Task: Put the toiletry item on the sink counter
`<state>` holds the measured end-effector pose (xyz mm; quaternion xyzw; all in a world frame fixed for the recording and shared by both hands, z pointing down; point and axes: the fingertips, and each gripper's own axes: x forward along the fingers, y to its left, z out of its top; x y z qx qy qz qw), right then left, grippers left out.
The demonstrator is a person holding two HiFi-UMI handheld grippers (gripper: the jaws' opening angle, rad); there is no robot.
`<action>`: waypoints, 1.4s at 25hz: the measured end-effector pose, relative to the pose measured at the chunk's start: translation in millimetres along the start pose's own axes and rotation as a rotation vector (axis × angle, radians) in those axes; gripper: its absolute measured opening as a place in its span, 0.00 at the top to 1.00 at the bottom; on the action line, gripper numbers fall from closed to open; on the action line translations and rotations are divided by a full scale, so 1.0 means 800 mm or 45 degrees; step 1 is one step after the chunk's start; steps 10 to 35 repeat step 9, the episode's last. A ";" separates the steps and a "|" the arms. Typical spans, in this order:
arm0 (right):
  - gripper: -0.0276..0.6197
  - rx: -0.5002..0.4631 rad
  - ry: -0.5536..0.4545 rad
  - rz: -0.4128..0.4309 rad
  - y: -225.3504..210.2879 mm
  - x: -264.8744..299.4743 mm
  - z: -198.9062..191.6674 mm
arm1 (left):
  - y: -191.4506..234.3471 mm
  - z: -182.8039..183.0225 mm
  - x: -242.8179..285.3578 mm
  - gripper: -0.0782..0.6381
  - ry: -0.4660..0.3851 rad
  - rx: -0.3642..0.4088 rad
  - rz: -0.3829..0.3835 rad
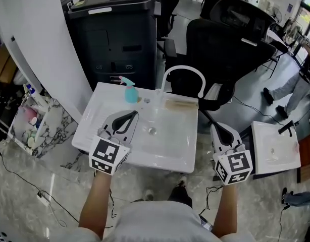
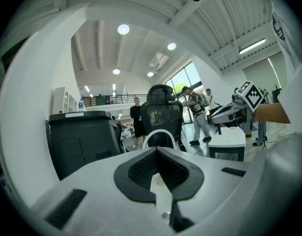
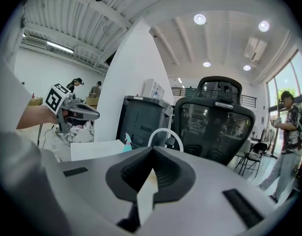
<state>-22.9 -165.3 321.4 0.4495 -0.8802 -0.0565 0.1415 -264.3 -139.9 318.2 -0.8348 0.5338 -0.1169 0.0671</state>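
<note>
While bottle [image 1: 131,93] stands upright, nozzle [image 1: 122,79] points left.

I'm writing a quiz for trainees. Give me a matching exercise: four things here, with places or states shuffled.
1 teal plastic spray bottle
2 white arched faucet
3 black mesh office chair
4 left gripper

A behind the white ceramic sink
B shut, above the sink's left side
C standing on the sink's back left
D arching above the back rim

Pairs: 1-C, 2-D, 3-A, 4-B
</note>
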 end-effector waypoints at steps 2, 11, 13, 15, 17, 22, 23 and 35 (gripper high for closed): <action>0.96 -0.003 0.005 0.004 0.001 0.001 -0.002 | 0.001 -0.003 0.000 0.88 0.008 0.000 0.001; 0.96 -0.009 0.024 0.021 0.003 0.004 -0.010 | -0.001 -0.008 0.000 0.88 0.029 0.008 -0.002; 0.96 -0.009 0.024 0.021 0.003 0.004 -0.010 | -0.001 -0.008 0.000 0.88 0.029 0.008 -0.002; 0.96 -0.009 0.024 0.021 0.003 0.004 -0.010 | -0.001 -0.008 0.000 0.88 0.029 0.008 -0.002; 0.96 -0.009 0.024 0.021 0.003 0.004 -0.010 | -0.001 -0.008 0.000 0.88 0.029 0.008 -0.002; 0.96 -0.009 0.024 0.021 0.003 0.004 -0.010 | -0.001 -0.008 0.000 0.88 0.029 0.008 -0.002; 0.96 -0.009 0.024 0.021 0.003 0.004 -0.010 | -0.001 -0.008 0.000 0.88 0.029 0.008 -0.002; 0.96 -0.009 0.024 0.021 0.003 0.004 -0.010 | -0.001 -0.008 0.000 0.88 0.029 0.008 -0.002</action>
